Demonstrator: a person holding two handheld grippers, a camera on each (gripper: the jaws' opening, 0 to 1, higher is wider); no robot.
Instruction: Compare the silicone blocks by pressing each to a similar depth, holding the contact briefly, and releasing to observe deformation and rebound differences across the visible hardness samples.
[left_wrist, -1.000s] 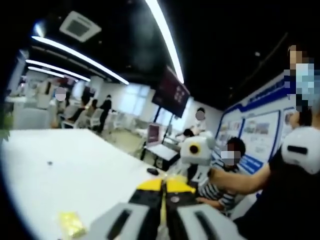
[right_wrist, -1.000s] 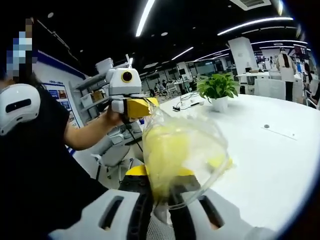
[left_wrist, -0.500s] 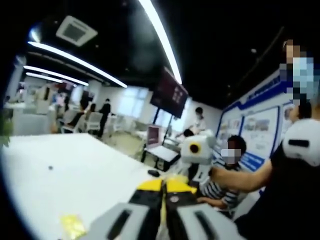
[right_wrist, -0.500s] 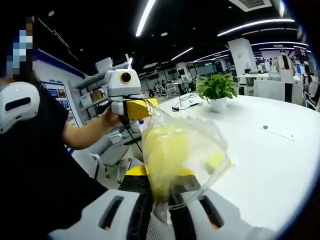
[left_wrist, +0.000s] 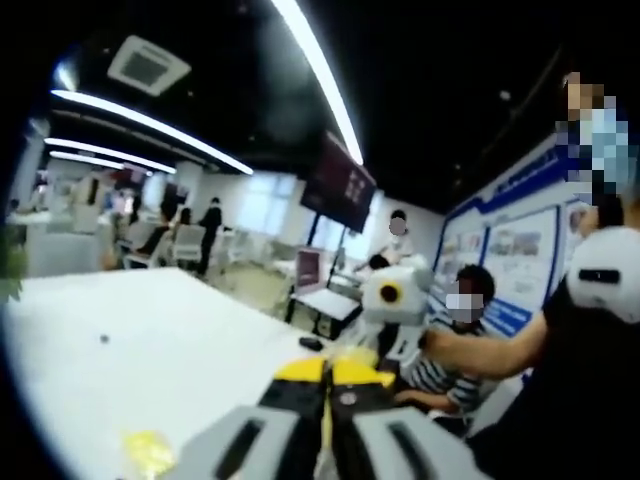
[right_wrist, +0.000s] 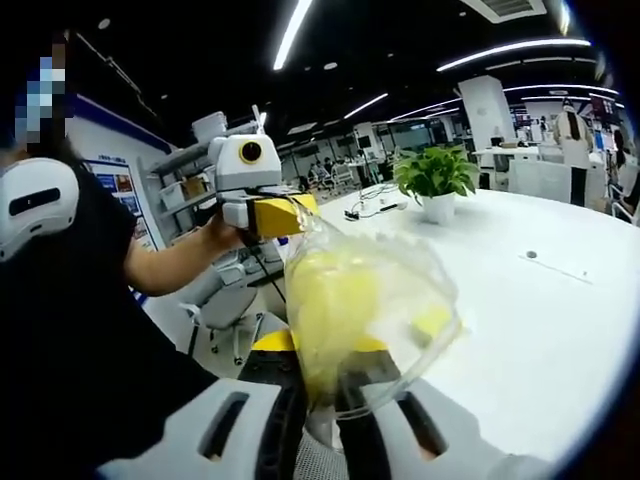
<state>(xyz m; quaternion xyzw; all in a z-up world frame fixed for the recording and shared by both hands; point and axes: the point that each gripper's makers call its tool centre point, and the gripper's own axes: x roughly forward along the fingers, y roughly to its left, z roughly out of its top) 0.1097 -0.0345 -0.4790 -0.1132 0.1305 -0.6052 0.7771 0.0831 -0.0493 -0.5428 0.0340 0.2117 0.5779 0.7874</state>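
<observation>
A clear plastic bag (right_wrist: 365, 300) holding yellow silicone blocks (right_wrist: 330, 300) stands up between the jaws of my right gripper (right_wrist: 335, 395), which is shut on its lower end. My left gripper (right_wrist: 275, 215) comes in from the left in the right gripper view, its yellow jaws pinched on the bag's top corner. In the left gripper view that gripper's (left_wrist: 326, 372) yellow tips are pressed together, with the right gripper (left_wrist: 392, 298) just beyond in a person's hand. One loose yellow piece (left_wrist: 148, 452) lies on the white table (left_wrist: 160, 350) at lower left.
A potted plant (right_wrist: 435, 178) and cables sit at the table's far end. Small dark objects (left_wrist: 311, 343) lie on the tabletop. A seated person (left_wrist: 455, 340) is behind the right gripper. A dark screen (left_wrist: 340, 185) hangs beyond, with people and chairs (left_wrist: 190, 235) further back.
Both grippers keep their hold on the bag. The left gripper view has drifted slightly; nothing else has moved.
</observation>
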